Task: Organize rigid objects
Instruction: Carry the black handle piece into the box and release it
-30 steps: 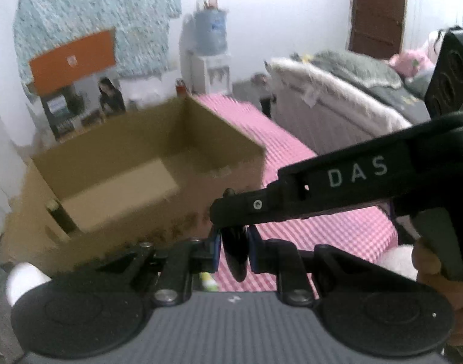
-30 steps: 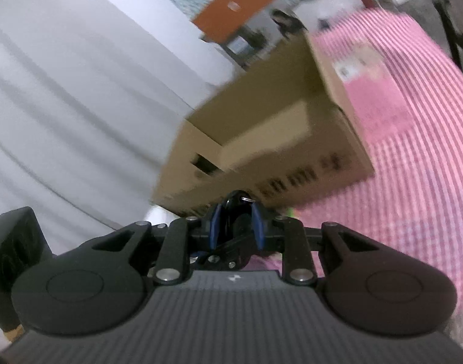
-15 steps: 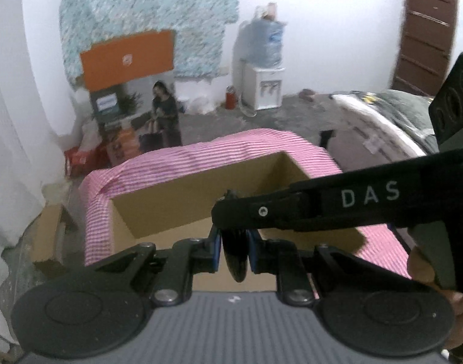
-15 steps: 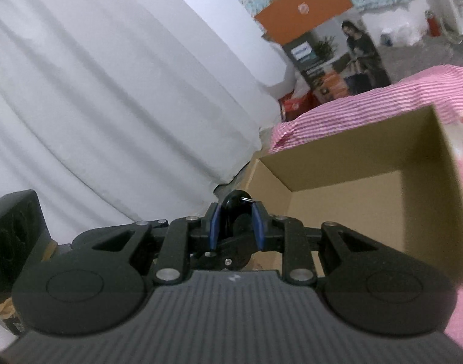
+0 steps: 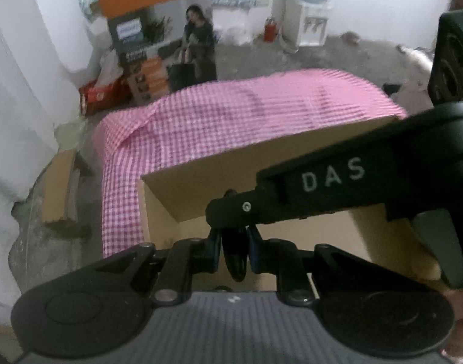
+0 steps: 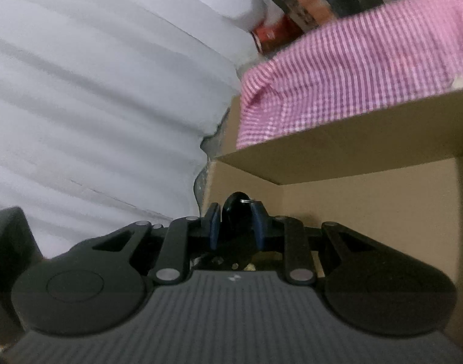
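My left gripper [image 5: 234,242] is shut, its blue pads clamped on a thin black rounded piece [image 5: 235,261]. It hangs over the open cardboard box [image 5: 201,188]. My right gripper [image 5: 228,210], marked DAS, reaches in from the right, and its tip meets the same spot just above the left pads. In the right wrist view my right gripper [image 6: 236,227] is shut on a black rounded object [image 6: 235,209] with a small metal ring at its top. The box's inner walls [image 6: 353,139] stand right behind it. I cannot tell whether both hold one piece.
The box sits on a pink checked cloth [image 5: 231,115] over a table. A white curtain [image 6: 95,75] hangs at the left. Flat cardboard [image 5: 58,185] lies on the grey floor. A poster stand [image 5: 158,39], a water dispenser [image 5: 310,15] and a red extinguisher [image 5: 269,30] stand at the back.
Both grippers swept across the room together, still shut on the black piece. The box went from ahead of them to directly under them, its inside now filling the lower view.
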A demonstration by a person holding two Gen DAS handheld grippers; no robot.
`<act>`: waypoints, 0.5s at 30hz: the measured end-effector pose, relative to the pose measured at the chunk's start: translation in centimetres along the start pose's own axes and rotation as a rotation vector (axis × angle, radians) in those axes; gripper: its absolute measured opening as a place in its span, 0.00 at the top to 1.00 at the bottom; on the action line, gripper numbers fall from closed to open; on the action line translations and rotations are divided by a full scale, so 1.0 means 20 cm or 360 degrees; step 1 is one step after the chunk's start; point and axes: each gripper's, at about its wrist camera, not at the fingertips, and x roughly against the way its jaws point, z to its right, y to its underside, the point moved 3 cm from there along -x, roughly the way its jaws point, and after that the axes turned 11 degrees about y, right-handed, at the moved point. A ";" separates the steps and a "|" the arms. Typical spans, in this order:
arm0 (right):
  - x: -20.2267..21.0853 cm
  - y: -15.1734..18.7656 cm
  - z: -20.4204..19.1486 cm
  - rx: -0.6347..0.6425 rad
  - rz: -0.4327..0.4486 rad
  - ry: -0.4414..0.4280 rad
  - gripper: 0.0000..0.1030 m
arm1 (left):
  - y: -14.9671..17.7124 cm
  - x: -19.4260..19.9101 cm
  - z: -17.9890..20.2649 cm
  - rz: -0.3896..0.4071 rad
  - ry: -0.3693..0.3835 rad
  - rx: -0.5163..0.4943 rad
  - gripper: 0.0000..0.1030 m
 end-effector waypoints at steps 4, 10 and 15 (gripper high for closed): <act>-0.13 -0.01 0.06 -0.0086 -0.0091 0.0005 0.77 | 0.00 -0.07 -0.01 -0.0062 -0.0052 -0.0013 0.76; -0.22 -0.02 0.14 -0.0235 -0.0159 -0.0044 0.73 | -0.01 -0.09 0.02 -0.0068 -0.0067 -0.0047 0.63; -0.23 -0.06 0.16 -0.0240 -0.0144 -0.0041 0.68 | -0.01 -0.04 0.04 -0.0018 -0.0059 -0.0061 0.58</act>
